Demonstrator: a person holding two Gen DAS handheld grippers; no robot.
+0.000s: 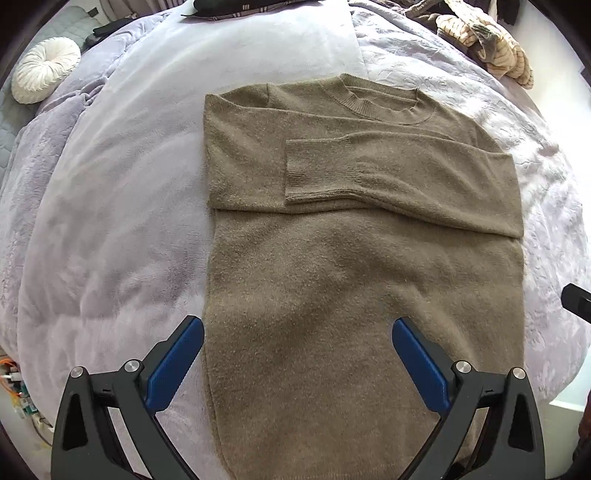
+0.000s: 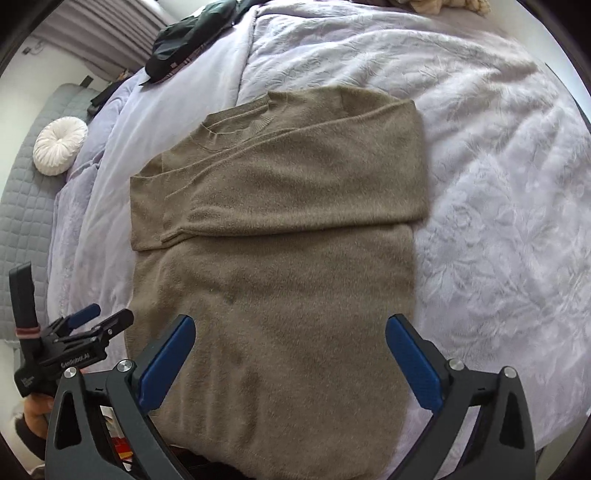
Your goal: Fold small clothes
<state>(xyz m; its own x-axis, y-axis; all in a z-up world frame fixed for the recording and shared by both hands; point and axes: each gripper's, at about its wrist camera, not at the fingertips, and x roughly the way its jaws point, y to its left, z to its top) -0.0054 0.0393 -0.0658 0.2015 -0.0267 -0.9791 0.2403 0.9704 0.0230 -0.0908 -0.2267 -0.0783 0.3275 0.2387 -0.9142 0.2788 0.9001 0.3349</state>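
An olive-brown knit sweater [image 1: 354, 266] lies flat on a lavender bedspread [image 1: 110, 206], collar at the far end. Both sleeves are folded across the chest, and one ribbed cuff [image 1: 306, 173] lies on top. My left gripper [image 1: 297, 325] hangs open above the sweater's lower left part, one blue pad [image 1: 173, 365] over its left edge, nothing between the fingers. In the right wrist view the sweater [image 2: 280, 258] fills the middle. My right gripper [image 2: 290, 321] stands open above its lower body, holding nothing. The left gripper [image 2: 103, 317] shows at the left there, held by a hand [image 2: 35, 410].
A round white cushion [image 1: 44, 70] sits at the far left by a grey quilted mattress [image 2: 26, 206]. Dark clothes [image 2: 188, 33] lie at the head of the bed. A striped beige garment pile [image 1: 491, 40] is at the far right. Clutter shows past the bed's edge [image 1: 14, 387].
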